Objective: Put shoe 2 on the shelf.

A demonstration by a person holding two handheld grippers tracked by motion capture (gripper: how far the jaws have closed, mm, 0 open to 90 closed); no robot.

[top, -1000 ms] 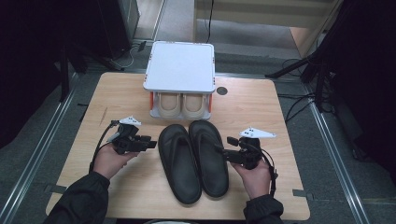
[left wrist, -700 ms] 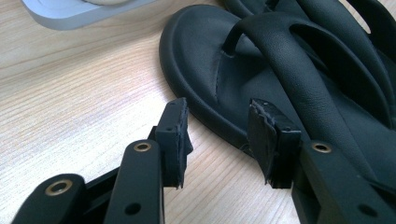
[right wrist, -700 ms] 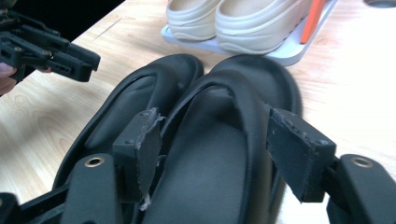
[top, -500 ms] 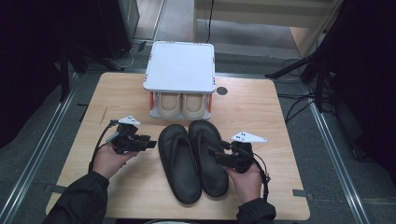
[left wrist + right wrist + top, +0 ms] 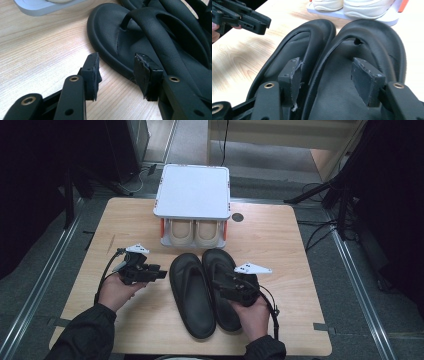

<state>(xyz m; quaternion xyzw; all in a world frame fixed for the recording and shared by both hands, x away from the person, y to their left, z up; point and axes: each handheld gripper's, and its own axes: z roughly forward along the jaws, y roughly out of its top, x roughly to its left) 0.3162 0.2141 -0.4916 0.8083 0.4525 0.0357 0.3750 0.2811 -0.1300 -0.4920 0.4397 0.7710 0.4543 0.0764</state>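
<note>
Two black flip-flops lie side by side mid-table: the left sandal and the right sandal. My left gripper lies level just left of the left sandal. It is open, its jaws have just been opening, and the sole's edge lies just ahead of one pad. My right gripper hovers over the right sandal, open, its jaws just opening a little. They straddle that sandal's inner strap and rim without pressing.
A white two-tier rack with orange side posts stands at the table's back edge. A pair of cream shoes sits on its lower shelf, just beyond the sandals' toes. A dark round hole marks the tabletop right of the rack.
My right hand has moved left from beside the right sandal's outer edge to above its footbed. The left hand has stayed in place, its jaws slightly wider.
</note>
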